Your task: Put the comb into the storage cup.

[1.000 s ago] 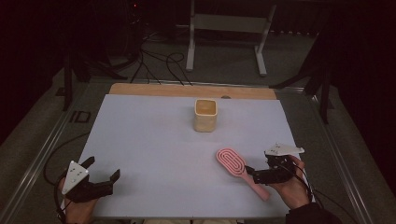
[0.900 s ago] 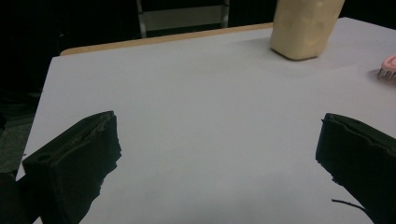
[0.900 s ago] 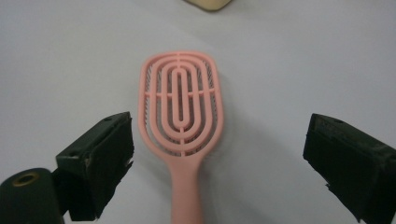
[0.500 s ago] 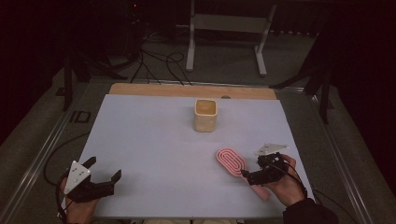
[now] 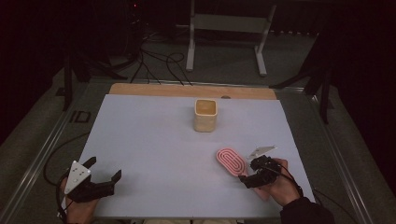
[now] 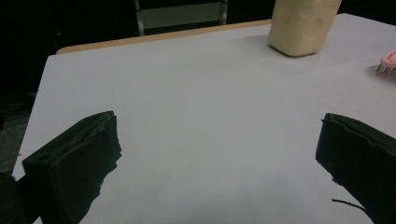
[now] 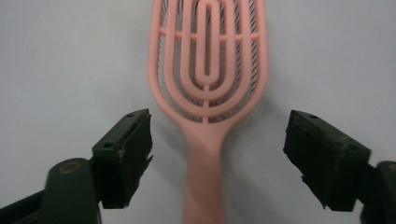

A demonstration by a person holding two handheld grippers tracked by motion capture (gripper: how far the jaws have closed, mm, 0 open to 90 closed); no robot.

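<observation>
Moved in over the pink brush [image 5: 232, 161] since a moment ago: right gripper [image 7: 217, 151], jaws wide, one each side of the handle, not touching. Looks ready to grab. Near the brush, a tan cup [image 5: 205, 115]. Far from the brush, left gripper [image 5: 103, 173], wide, holding nothing.

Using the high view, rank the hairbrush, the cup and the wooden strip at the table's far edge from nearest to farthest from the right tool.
1. Pink hairbrush: right at the right tool, its handle between the open jaws.
2. Beige cup: mid-table, farther back and to the left.
3. Wooden strip: along the far edge, behind the cup.
</observation>
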